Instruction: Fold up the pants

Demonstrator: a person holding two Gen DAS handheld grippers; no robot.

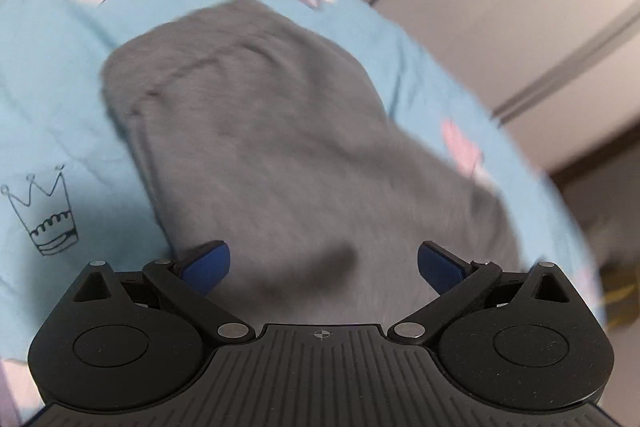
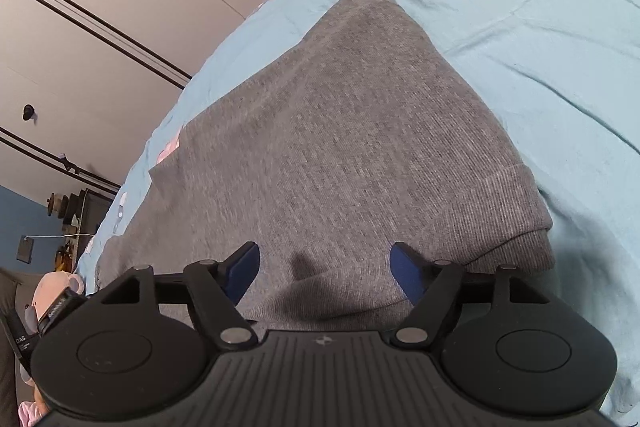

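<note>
**Pants run straight ahead of both tongs**

Your gray pants (image 2: 340, 131) lie on the blue bedsheet (image 2: 560, 47), their long axis pointing away from you. Both the left tongs (image 1: 323, 263) and right tongs (image 2: 324, 267) sit spread apart, gripping nothing, over the near end. The right view is sharper; which is nearer, you cannot tell.

Pants (image 1: 280, 155) motion-blurred, left wrist view; near end hidden behind left tool (image 1: 323, 265).
</note>
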